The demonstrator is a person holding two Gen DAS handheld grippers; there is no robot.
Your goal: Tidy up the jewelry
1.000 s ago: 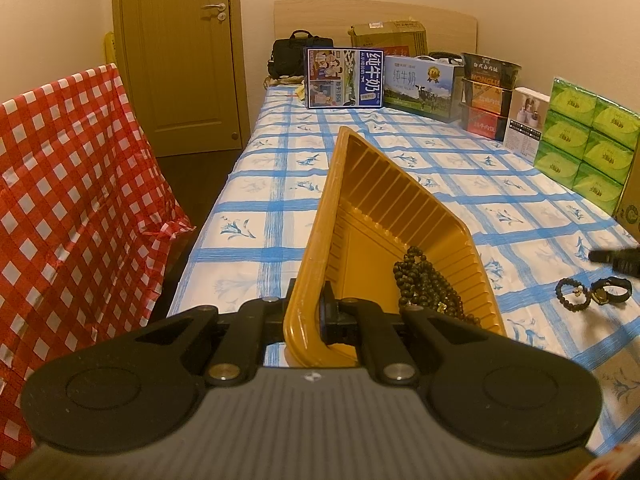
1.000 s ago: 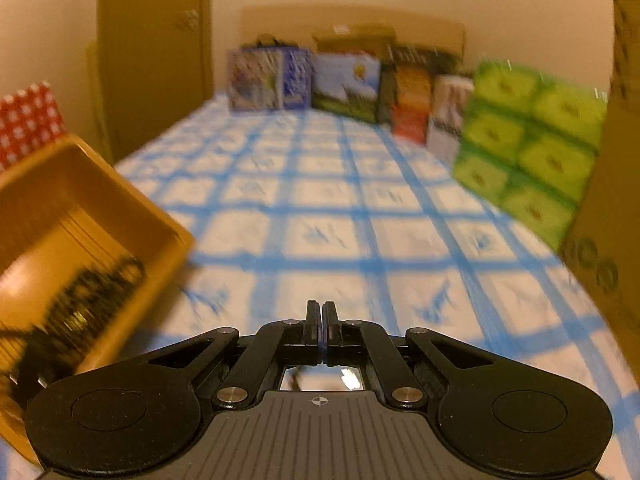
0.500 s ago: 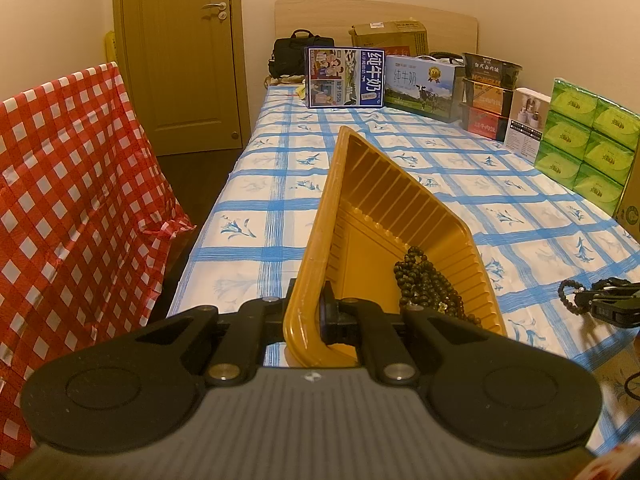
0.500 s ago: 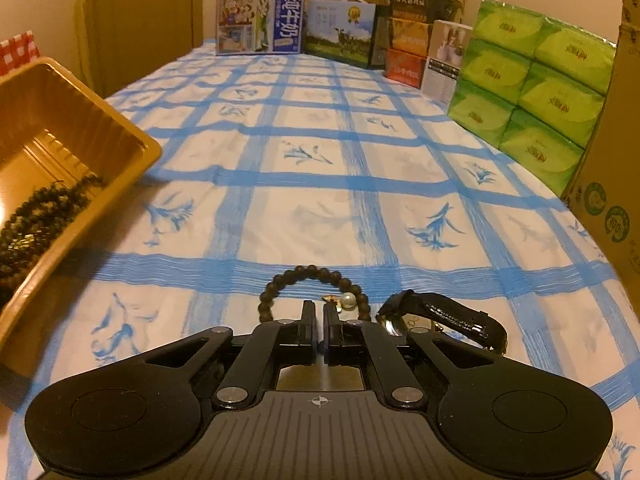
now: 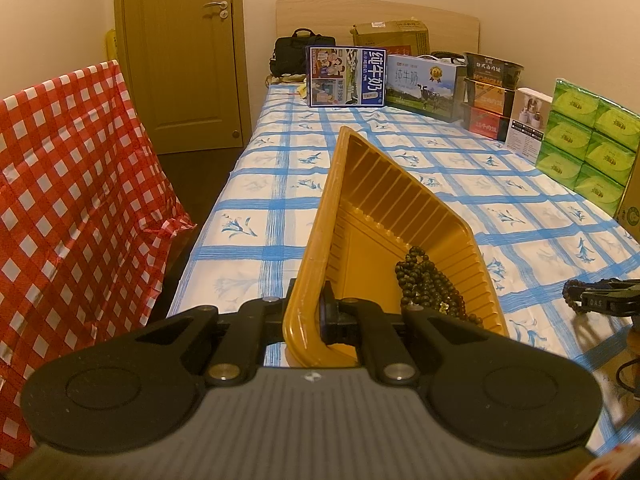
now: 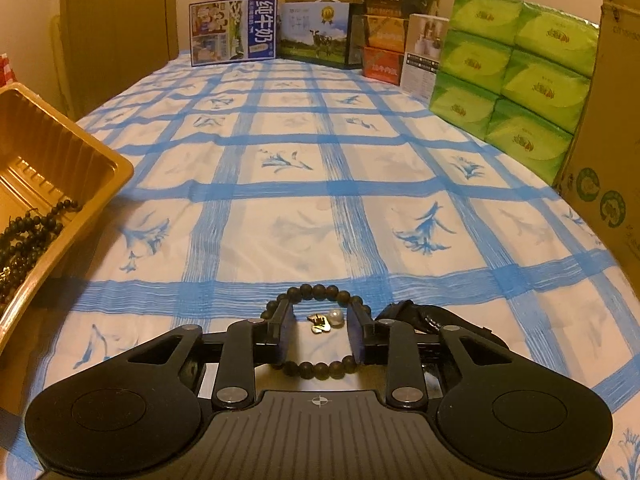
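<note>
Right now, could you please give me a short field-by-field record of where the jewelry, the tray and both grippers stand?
left gripper: shut on the near wall of the yellow tray, holding it tilted
in tray: dark bead necklace
right gripper: jaws just opened, straddling the bead bracelet, pads not pressing
bracelet: flat on the blue-checked cloth, with pearl charm
beside bracelet: black watch, on the cloth

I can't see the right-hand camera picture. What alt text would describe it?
An open black two-finger gripper straddles a dark beaded bracelet with a pearl charm, lying on a blue-and-white checked cloth. Its jaws have just been opening. A black strap lies just right; an orange tray of dark beads sits left.
</note>
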